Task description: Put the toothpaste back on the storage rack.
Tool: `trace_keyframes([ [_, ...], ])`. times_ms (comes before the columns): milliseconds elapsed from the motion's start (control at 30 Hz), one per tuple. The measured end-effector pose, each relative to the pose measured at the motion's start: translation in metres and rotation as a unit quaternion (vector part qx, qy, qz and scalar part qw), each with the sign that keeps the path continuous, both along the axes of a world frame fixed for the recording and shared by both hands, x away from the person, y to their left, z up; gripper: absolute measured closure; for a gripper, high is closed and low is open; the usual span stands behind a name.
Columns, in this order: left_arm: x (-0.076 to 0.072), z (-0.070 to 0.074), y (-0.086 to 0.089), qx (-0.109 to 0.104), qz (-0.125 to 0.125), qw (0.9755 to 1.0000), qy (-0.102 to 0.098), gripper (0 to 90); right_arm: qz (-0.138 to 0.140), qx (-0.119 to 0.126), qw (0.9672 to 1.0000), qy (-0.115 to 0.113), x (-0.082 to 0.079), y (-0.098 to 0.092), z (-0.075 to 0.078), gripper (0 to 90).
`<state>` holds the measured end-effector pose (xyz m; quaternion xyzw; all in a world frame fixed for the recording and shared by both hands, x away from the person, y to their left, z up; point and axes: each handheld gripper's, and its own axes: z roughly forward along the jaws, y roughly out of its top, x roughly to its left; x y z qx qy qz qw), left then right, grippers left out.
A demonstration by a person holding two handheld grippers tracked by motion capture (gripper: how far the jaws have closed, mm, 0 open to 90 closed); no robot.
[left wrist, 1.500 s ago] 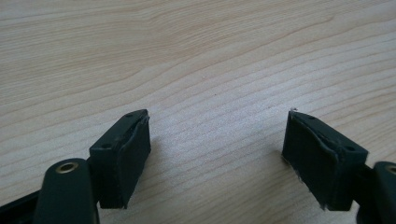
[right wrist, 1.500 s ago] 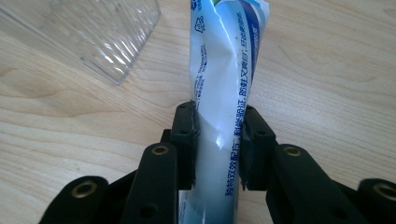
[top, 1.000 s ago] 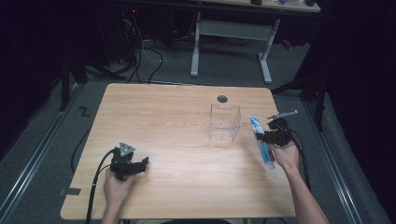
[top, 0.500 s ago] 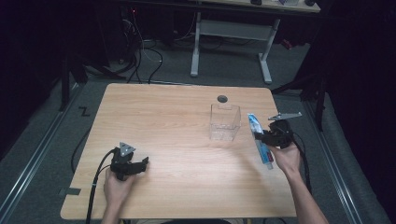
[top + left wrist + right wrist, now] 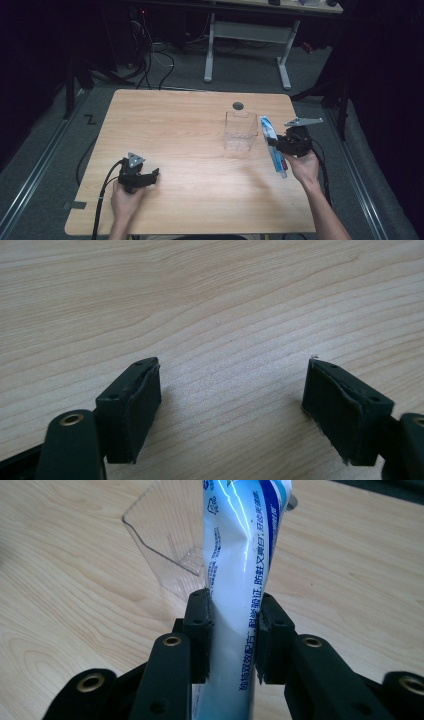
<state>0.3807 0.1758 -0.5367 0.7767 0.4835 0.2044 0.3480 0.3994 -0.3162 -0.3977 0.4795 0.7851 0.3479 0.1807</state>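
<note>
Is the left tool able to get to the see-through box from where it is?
Probably yes. The left tool rests open with nothing between its jaws, and only bare table lies between it and the clear box. The right tool holding the toothpaste tube is on the box's other side.

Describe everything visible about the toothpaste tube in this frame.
The toothpaste tube is a soft white plastic tube with blue bands and printed blue text. The right gripper is shut on its middle, pinching it slightly. In the high view it is lifted beside the clear plastic container, right of it, its cap end toward the person.
</note>
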Motion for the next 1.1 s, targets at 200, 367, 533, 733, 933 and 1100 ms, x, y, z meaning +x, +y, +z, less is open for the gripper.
trace_keyframes([
  [200, 0.000, 0.000, 0.000, 0.000, 0.000, 1.0000, 0.000, 23.7, 0.010, 0.011, 0.9998, -0.012, 0.002, 0.007, 0.009, 71.8],
  [367, 0.000, 0.000, 0.000, 0.000, 0.000, 1.0000, 0.000, 23.7, 0.017, 0.016, 0.9996, -0.015, 0.006, 0.013, 0.014, 71.9],
  [533, 0.000, 0.000, 0.000, 0.000, 0.000, 1.0000, 0.000, 23.7, 0.023, 0.026, 0.9992, -0.019, 0.013, 0.018, 0.016, 72.0],
  [733, 0.000, 0.000, 0.000, 0.000, 0.000, 1.0000, 0.000, 23.7, 0.024, 0.042, 0.9986, -0.023, 0.020, 0.022, 0.021, 72.0],
  [933, 0.000, 0.000, 0.000, 0.000, 0.000, 1.0000, 0.000, 23.7, 0.022, 0.046, 0.9980, -0.036, 0.027, 0.027, 0.025, 72.0],
  [1100, 0.000, 0.000, 0.000, 0.001, 0.000, 1.0000, 0.000, 23.7, 0.022, 0.045, 0.9977, -0.045, 0.033, 0.032, 0.029, 72.1],
])
